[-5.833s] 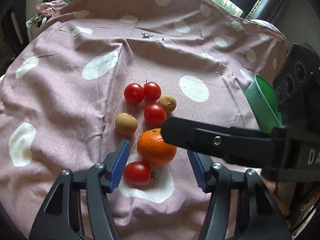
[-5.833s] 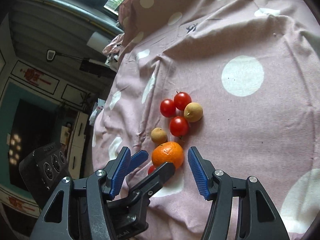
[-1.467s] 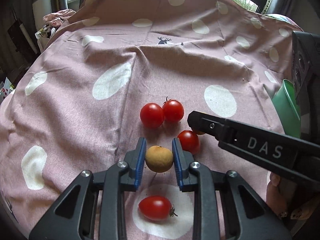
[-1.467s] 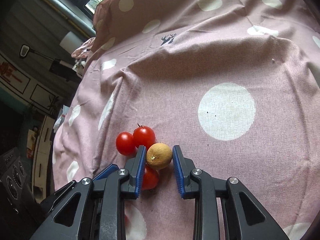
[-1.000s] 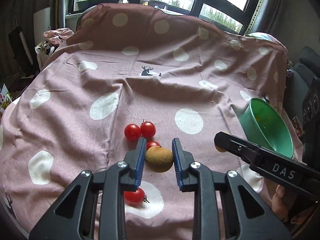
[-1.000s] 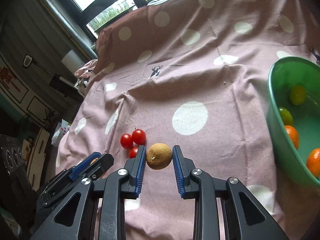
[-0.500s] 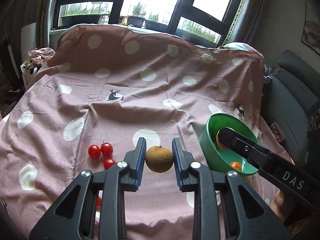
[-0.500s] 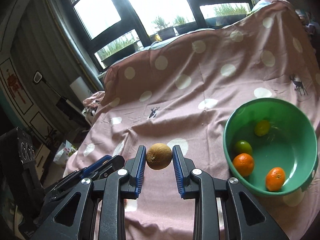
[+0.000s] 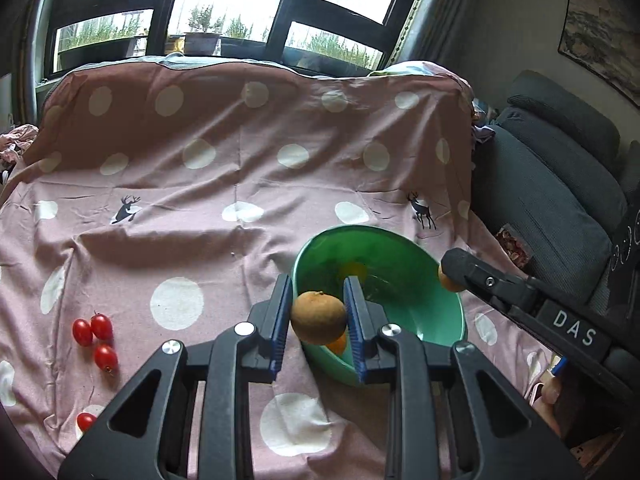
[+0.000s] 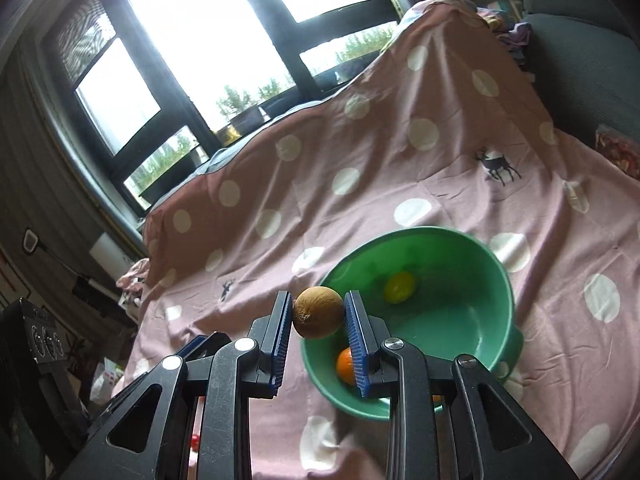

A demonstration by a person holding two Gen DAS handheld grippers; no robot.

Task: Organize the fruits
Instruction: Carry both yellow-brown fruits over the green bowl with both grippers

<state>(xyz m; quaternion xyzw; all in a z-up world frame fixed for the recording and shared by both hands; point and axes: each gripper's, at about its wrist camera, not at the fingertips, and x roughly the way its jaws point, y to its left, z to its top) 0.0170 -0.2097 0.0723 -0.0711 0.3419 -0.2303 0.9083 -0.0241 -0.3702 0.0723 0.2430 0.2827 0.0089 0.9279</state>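
My left gripper (image 9: 319,318) is shut on a round brown fruit (image 9: 318,318) and holds it in the air at the near left rim of the green bowl (image 9: 448,292). My right gripper (image 10: 319,312) is shut on a second brown fruit (image 10: 318,312), held above the bowl's (image 10: 508,280) left rim; it also shows in the left wrist view (image 9: 450,279) over the bowl's right rim. An orange fruit (image 10: 345,366) and a yellow-green one (image 10: 399,287) lie in the bowl. Several cherry tomatoes (image 9: 96,338) lie on the cloth at the left.
A pink cloth with white dots (image 9: 240,160) covers the table and drapes up over something at the back. A dark grey sofa (image 9: 560,168) stands to the right. Windows (image 9: 200,0) are behind. One tomato (image 9: 85,420) lies apart near the front left.
Both grippers have carried their brown fruits right, from the tomato cluster to the green bowl. The bowl is now close under both grippers.
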